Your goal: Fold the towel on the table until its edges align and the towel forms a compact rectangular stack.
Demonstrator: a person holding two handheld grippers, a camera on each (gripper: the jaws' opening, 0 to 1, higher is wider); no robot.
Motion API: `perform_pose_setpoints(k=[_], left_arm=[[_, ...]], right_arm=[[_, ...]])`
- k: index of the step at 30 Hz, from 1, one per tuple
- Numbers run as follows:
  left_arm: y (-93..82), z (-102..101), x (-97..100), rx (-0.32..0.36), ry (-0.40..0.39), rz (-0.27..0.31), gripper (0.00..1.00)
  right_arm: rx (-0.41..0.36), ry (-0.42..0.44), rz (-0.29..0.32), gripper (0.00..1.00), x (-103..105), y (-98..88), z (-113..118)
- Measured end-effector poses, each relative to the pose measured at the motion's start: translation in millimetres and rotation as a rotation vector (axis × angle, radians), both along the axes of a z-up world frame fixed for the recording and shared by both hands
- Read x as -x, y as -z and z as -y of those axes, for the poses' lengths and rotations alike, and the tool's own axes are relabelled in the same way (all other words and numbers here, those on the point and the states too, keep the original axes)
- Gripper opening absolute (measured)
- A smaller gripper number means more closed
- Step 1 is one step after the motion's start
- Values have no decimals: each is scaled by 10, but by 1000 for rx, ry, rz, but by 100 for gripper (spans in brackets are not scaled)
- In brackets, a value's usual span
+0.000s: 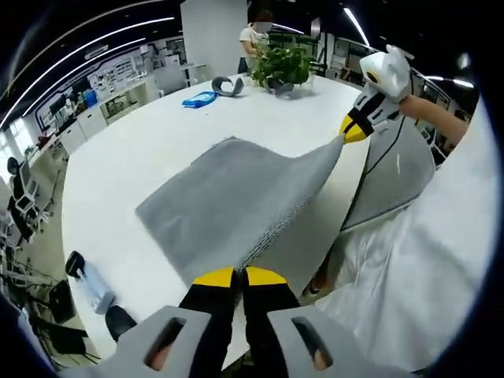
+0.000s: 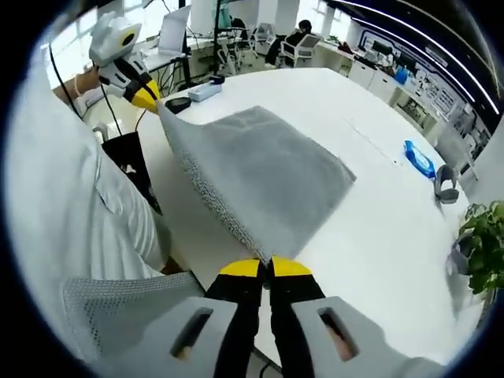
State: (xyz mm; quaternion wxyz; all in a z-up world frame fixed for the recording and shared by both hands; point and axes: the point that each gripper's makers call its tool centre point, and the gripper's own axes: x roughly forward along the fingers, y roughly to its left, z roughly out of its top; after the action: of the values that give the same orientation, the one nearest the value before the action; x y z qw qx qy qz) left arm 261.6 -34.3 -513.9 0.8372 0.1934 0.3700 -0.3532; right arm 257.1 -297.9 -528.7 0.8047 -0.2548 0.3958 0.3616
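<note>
So the gray towel (image 1: 236,205) is spread across the near part of the big white table (image 1: 142,150), with its near edge lifted off the surface and stretched between the two grippers. In the left gripper view, the left gripper (image 1: 239,277) has its yellow-tipped jaws pinched together on one corner of the towel, and the right gripper (image 1: 353,132) is off to the upper right, clamped on the other corner of that same edge. Same story from the right gripper view: the right gripper (image 2: 264,268) is closed tight on its towel (image 2: 260,177) corner, and the left gripper (image 2: 150,98) comes in at the upper left, gripping the far corner. The rest of the towel lies on the table (image 2: 370,236). As for containers, the only one is a potted plant (image 1: 285,67) at the far end of the table, full of green leaves; near it lie a blue object (image 1: 198,99) and a gray curved thing (image 1: 228,85). A person stands behind the plant.
</note>
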Motion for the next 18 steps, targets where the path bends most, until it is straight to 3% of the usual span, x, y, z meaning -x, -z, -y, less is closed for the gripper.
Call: perform_pose_setpoints(k=[8, 18], left_arm=[[-102, -2, -226, -28, 6, 27, 3], [-164, -3, -716, -71, -2, 79, 3]], right_arm=[[3, -22, 62, 0, -255, -125, -16], [16, -24, 134, 0, -705, -223, -29]])
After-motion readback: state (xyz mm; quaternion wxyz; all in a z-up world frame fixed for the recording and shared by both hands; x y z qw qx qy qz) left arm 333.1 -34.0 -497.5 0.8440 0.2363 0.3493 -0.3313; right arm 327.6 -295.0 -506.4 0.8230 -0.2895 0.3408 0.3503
